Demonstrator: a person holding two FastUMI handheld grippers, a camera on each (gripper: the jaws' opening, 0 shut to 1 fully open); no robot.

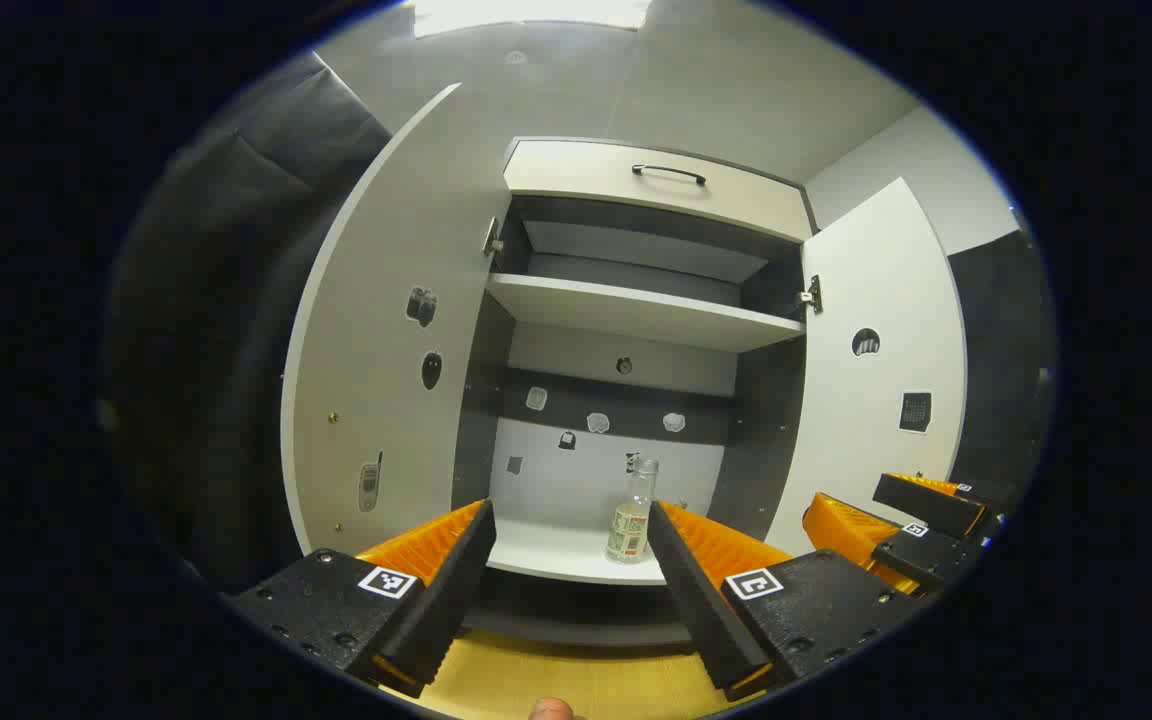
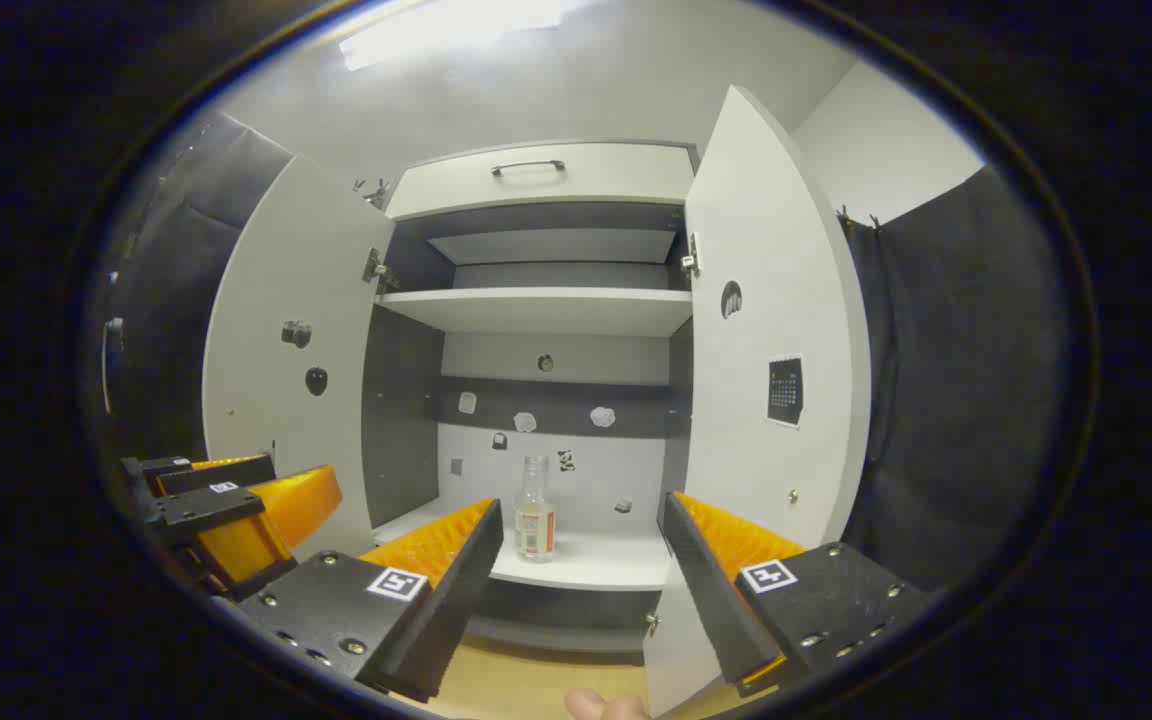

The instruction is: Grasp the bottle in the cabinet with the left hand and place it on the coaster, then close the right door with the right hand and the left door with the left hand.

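1. Two doors, both swung wide open on the cabinet (image 1: 636, 310): the left door (image 1: 386, 370) and the right door (image 1: 886, 380) stand out to either side, each with a few small stickers on the inner face.
2. Bottle (image 1: 633, 510) is standing upright on the cabinet's bottom shelf (image 1: 546, 555), near the front edge. It's clear glass with a label; in the right gripper view the bottle (image 2: 535, 508) sits on the same shelf, roughly mid-width.
3. Left gripper (image 1: 566, 570) has its fingers spread well apart, nothing between them, and it's well short of the shelf. From its own camera the bottle lines up just beside the inner edge of one finger, but that's only sightline, no contact.
4. Right gripper (image 2: 581, 570) is the same deal: fingers wide apart, empty, held back from the cabinet.
5. Each gripper shows up off to the side in the other's camera, also in front of the cabinet.
6. Middle shelf (image 1: 636, 312) is bare, and a drawer (image 1: 656, 185) with a dark handle sits above it.
7. Below the cabinet, a strip of yellowish wood surface (image 1: 556, 680) is visible.
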